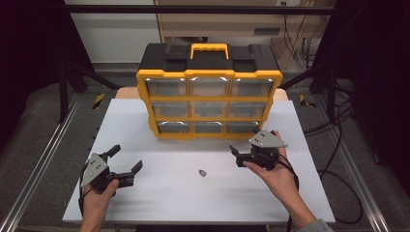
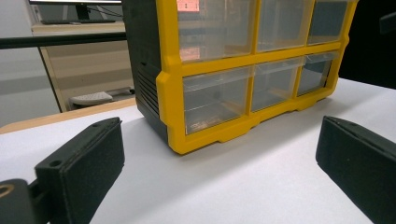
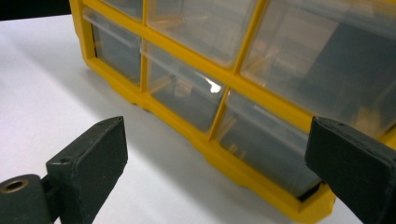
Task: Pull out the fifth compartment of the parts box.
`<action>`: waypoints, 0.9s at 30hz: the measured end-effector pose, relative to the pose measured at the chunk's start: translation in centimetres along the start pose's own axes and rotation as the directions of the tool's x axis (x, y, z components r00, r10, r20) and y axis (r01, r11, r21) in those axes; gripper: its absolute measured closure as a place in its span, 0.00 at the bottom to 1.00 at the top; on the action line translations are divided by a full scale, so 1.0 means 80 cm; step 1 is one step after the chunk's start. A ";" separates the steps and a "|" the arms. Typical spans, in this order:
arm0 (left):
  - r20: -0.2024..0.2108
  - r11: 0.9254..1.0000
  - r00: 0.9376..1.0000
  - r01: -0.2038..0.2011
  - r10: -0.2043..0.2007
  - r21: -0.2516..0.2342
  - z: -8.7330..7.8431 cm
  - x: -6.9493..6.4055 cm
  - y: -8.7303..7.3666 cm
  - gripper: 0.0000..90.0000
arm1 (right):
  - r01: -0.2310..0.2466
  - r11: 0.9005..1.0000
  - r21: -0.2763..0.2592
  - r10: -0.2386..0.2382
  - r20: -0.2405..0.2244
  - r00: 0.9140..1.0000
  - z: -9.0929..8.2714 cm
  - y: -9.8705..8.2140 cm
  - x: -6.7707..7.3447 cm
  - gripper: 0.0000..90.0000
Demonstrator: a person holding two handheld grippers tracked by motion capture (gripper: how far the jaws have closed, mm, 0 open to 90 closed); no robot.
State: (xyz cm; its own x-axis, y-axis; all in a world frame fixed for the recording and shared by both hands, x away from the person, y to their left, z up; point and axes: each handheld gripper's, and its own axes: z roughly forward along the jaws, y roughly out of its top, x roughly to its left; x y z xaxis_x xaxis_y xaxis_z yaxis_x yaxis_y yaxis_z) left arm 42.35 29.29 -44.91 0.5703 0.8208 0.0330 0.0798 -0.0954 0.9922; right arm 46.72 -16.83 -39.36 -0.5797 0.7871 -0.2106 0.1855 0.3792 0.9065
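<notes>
On the white table (image 1: 159, 198) we see both grippers spread: left gripper (image 1: 126, 158) empty, right gripper (image 1: 241, 155) nearest the organizer (image 1: 209, 104)'s bottom-right drawer (image 1: 241, 127). In the left gripper view, the organizer (image 2: 243, 74) stands ahead. In the right gripper view, our jaws frame that drawer (image 3: 266, 149); misaligned, they could shove the cabinet.

Black grippers (image 1: 126, 159), grey three-cornered plates.

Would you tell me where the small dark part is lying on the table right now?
In the high view, the small dark part lies alone on the white table, in front of the yellow drawer organizer, between the left gripper and the right gripper, nearer the right.
</notes>
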 end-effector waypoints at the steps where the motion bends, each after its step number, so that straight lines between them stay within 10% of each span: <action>1: -0.001 1.000 1.000 -0.001 0.001 0.000 0.000 0.000 0.000 0.01 | 0.015 1.000 0.001 -0.015 0.004 1.000 0.001 0.004 0.001 0.07; 20: 0.002 1.000 1.000 -0.005 0.005 -0.004 -0.002 0.001 0.001 0.01 | 0.148 0.989 0.012 -0.148 0.007 0.989 0.023 0.042 0.022 0.07; 27: 0.003 1.000 1.000 -0.010 0.010 -0.001 -0.002 0.000 0.001 0.01 | 0.274 0.961 0.022 -0.275 0.058 0.960 0.033 0.050 0.030 0.08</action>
State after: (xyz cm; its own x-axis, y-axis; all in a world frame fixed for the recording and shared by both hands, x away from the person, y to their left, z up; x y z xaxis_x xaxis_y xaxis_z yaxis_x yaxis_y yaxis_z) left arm 42.20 29.35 -44.80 0.5739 0.8179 0.0423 0.0738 -0.1030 0.9919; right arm 48.14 -12.15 -37.22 -0.5614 0.6792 -0.4727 0.0369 0.5912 0.8057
